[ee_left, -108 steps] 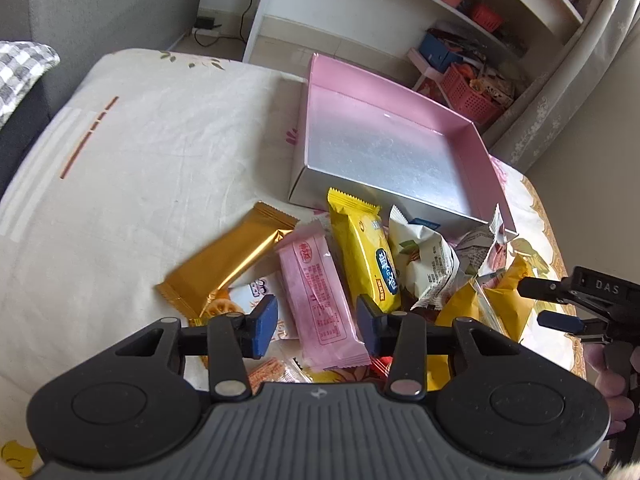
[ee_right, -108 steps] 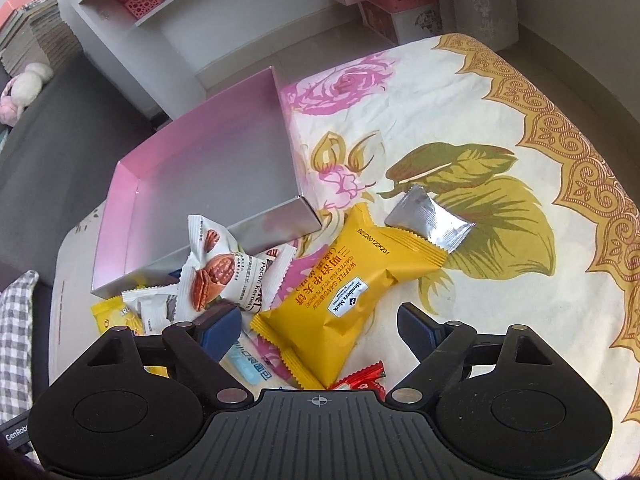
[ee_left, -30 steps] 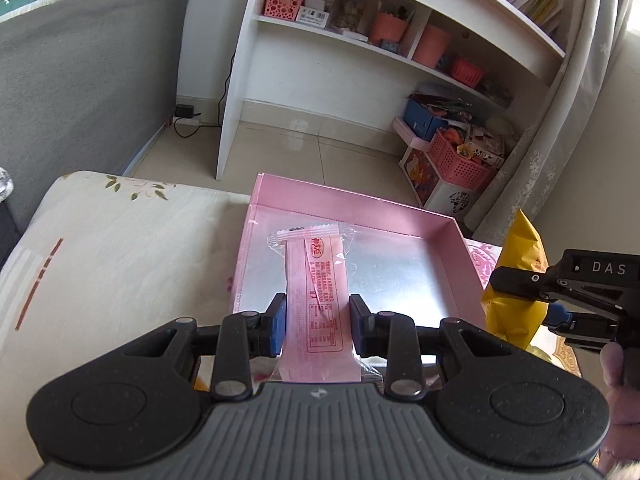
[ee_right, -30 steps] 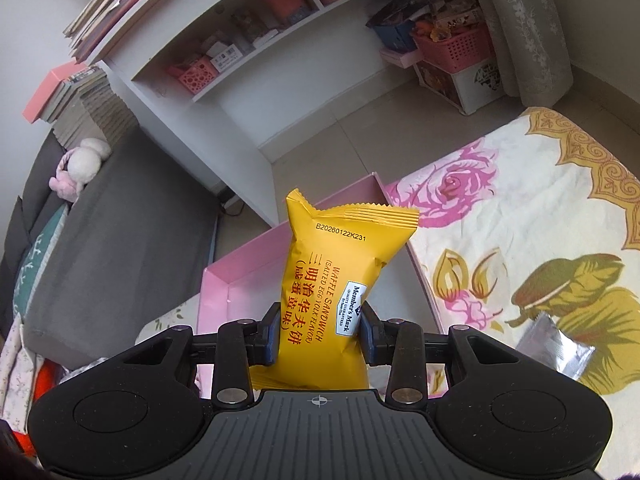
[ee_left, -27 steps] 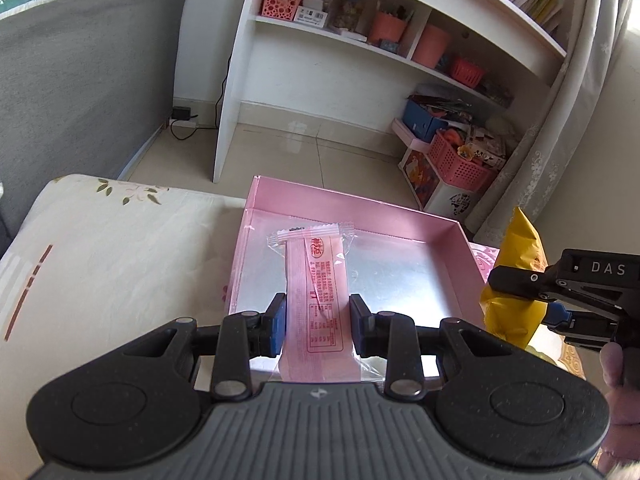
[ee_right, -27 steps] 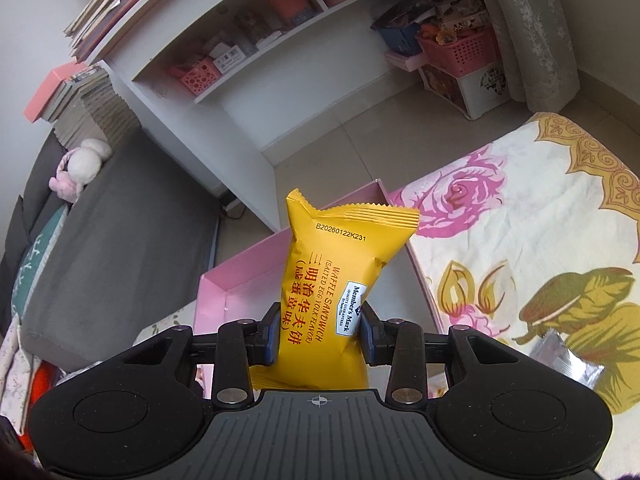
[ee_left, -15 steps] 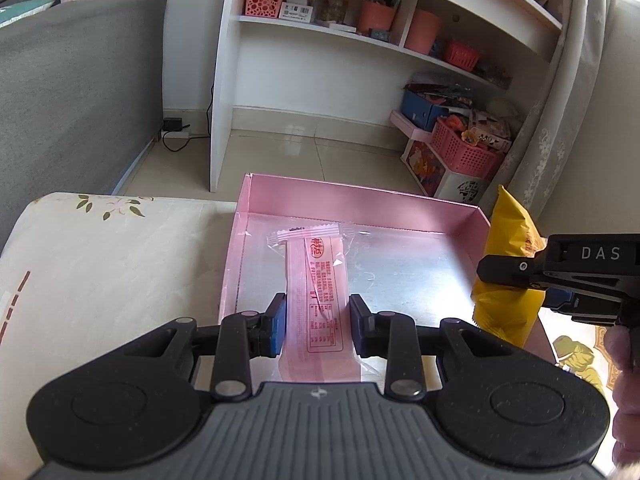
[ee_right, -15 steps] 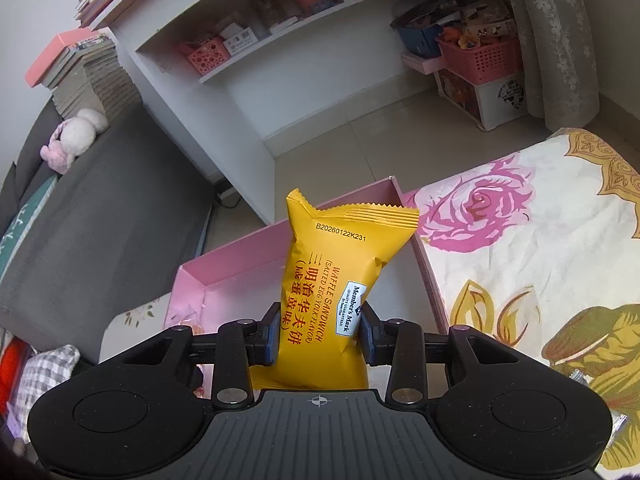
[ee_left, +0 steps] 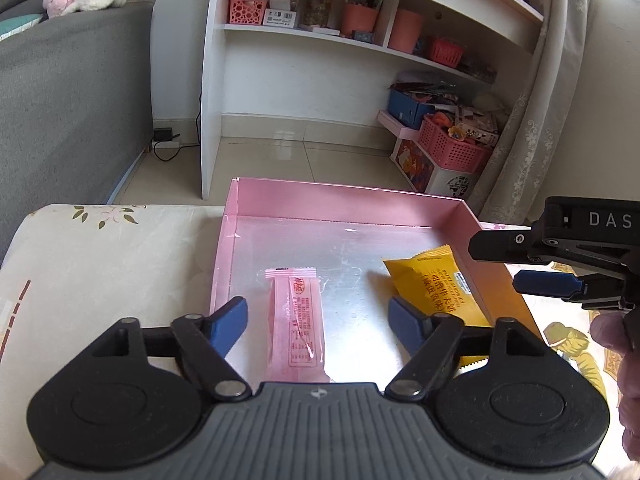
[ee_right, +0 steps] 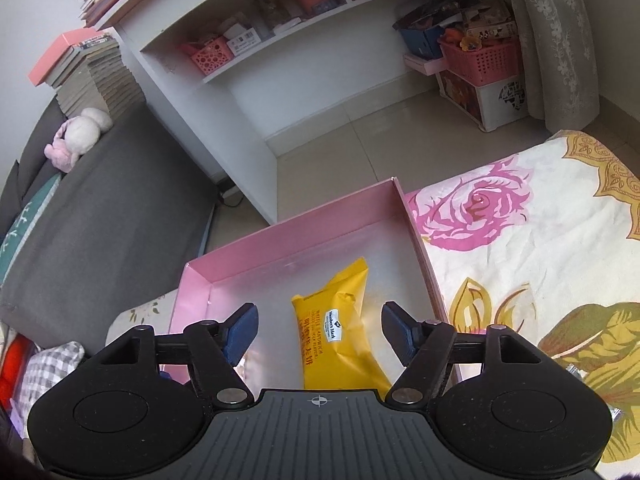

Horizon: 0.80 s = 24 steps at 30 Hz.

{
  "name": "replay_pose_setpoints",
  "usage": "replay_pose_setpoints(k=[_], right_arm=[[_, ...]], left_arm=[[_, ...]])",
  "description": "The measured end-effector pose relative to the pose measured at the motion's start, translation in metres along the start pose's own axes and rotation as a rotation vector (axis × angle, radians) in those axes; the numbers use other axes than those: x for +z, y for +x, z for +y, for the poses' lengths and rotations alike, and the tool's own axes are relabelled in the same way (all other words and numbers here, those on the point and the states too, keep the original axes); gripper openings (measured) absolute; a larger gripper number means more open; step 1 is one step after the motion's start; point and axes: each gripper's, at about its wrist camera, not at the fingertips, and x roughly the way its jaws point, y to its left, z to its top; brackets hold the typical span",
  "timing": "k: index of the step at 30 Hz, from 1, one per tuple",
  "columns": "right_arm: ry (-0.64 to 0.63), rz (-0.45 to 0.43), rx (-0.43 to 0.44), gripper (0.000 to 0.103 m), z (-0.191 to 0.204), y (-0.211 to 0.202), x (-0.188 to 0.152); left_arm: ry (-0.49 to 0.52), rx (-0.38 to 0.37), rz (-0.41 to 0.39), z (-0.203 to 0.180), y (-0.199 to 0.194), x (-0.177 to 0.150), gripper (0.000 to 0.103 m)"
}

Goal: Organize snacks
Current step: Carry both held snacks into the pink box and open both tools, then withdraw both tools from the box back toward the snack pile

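Two glossy packets, pink packet point(ee_left: 298, 320) and yellow packet point(ee_right: 340, 336), lie in the silver-floored box point(ee_left: 344, 200) beneath opening, empty left claw point(ee_left: 318, 322) and right claw point(ee_right: 318, 330).

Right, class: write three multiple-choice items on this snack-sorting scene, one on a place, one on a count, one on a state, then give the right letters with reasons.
1. Where does the yellow waffle sandwich packet lie?
A. On the floral cloth
B. In the pink box, near its right wall
C. On the shelf

2. How many snack packets are in the pink box?
A. One
B. Two
C. Four

3. How does the pink wafer packet stand with the left hand-held gripper?
A. Clamped
B. Lying free on the box floor
C. Hanging in the air

Key: 1 B, the packet rests on the silver floor beside the right wall. 2 B, only the pink and the yellow packets show. 3 B, the opening jaws stand clear of it on both sides.
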Motion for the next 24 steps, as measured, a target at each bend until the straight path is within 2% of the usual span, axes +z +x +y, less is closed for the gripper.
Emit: replay_pose_setpoints(k=[13,24], right_arm=[[-0.111,-0.032,-0.063,0.09,0.015,-0.051,-0.009],[-0.182,-0.034,-0.097,0.094,0.019,-0.093,-0.034]], left_arm=[[0.016,0.013,-0.008,0.001,-0.042,-0.003,0.102],[0.058,0.044,0.021,0.008,-0.076,-0.024,0.103]])
